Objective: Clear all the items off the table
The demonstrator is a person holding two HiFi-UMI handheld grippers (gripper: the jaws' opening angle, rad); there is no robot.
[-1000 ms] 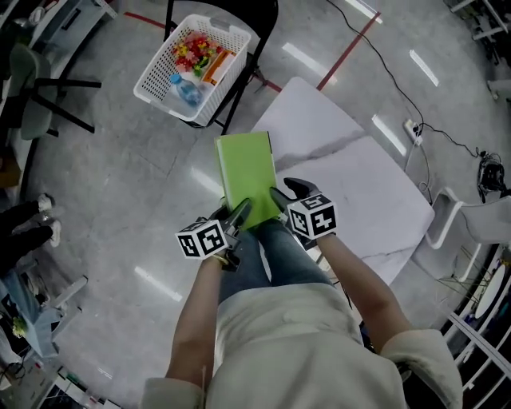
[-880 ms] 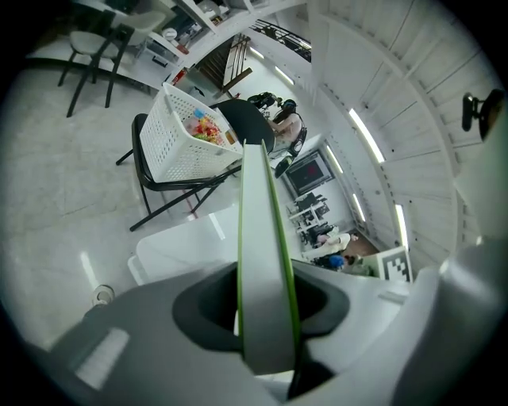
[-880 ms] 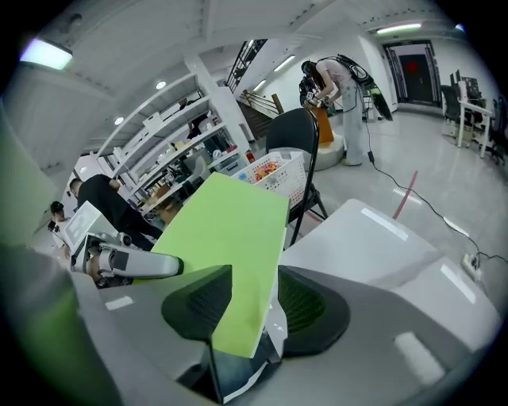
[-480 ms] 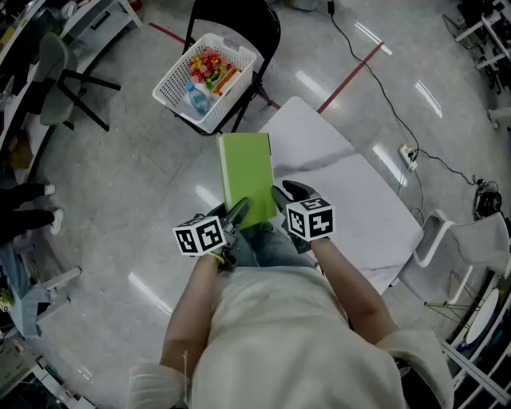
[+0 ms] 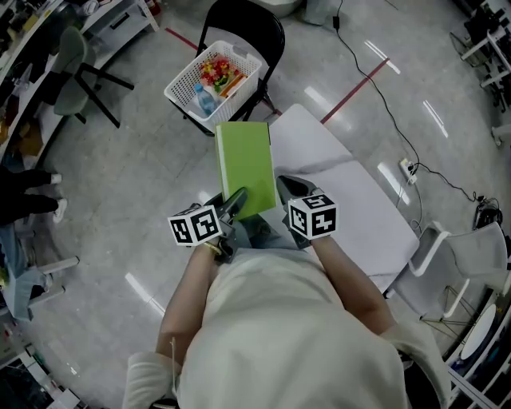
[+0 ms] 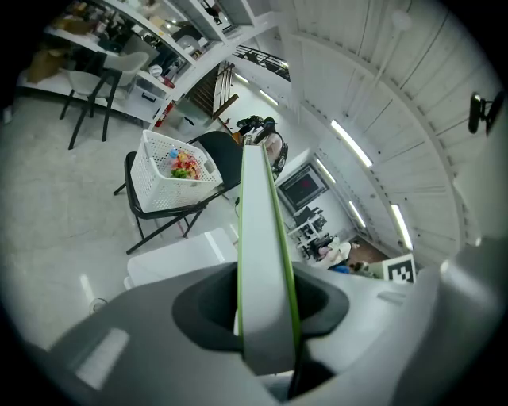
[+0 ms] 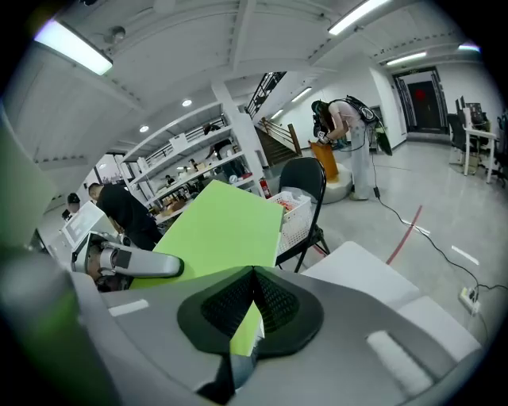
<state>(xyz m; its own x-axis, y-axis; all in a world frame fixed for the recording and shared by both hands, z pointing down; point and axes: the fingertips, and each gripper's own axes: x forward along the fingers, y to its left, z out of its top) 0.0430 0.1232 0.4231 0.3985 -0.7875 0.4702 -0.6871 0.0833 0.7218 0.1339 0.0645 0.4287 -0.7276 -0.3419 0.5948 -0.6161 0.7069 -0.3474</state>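
A bright green book is held out in front of me above the floor. It points toward the white basket. My left gripper is shut on the book's near end, and in the left gripper view the book stands edge-on between the jaws of that gripper. My right gripper sits at the book's near right corner. Its jaws have come together, and the green cover shows above and just behind my right gripper. Whether it pinches any of the cover I cannot tell.
The white basket stands on a black folding chair ahead. It holds a water bottle and colourful packets. The white table lies to the right of the book. Cables and red tape lines run over the grey floor. Other chairs and shelves stand at the left.
The right gripper's jaws have closed beside the book's corner. My view has shifted, so the basket and chair show more fully. The book stays in the left gripper.
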